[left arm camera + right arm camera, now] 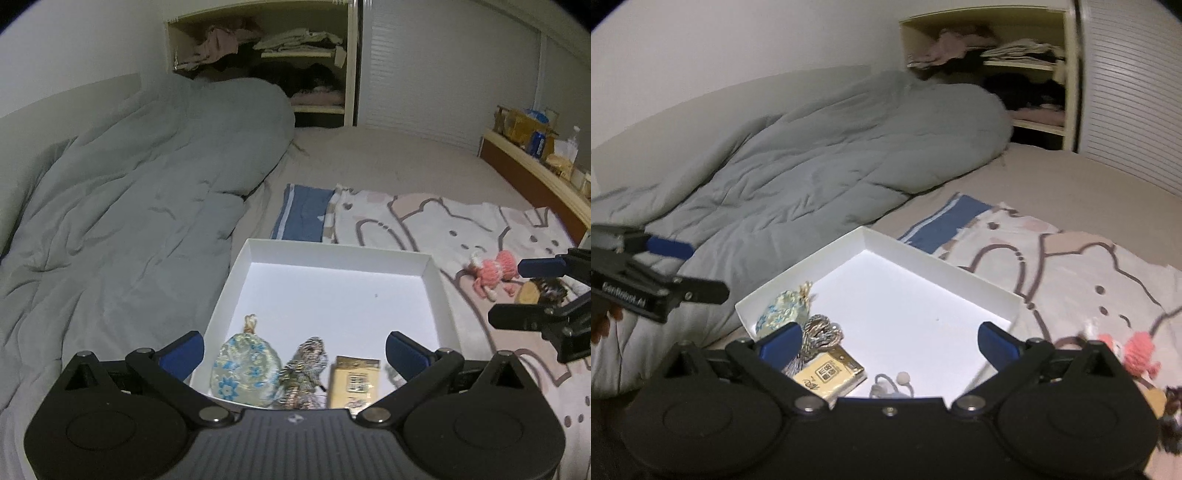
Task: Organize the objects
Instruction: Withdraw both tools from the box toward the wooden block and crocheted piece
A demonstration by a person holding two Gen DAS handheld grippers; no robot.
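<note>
A white open box lies on the bed. In it are a floral drawstring pouch, a bundle of braided cord, a tan packet and a small grey hair tie. My left gripper is open and empty over the box's near edge. My right gripper is open and empty over the box's near corner; it shows at the right of the left wrist view. A pink knitted doll lies on the blanket right of the box.
A grey duvet is bunched left of the box. A cat-print blanket covers the bed to the right. A round wooden piece and a dark object lie by the doll. A cluttered ledge and an open wardrobe stand behind.
</note>
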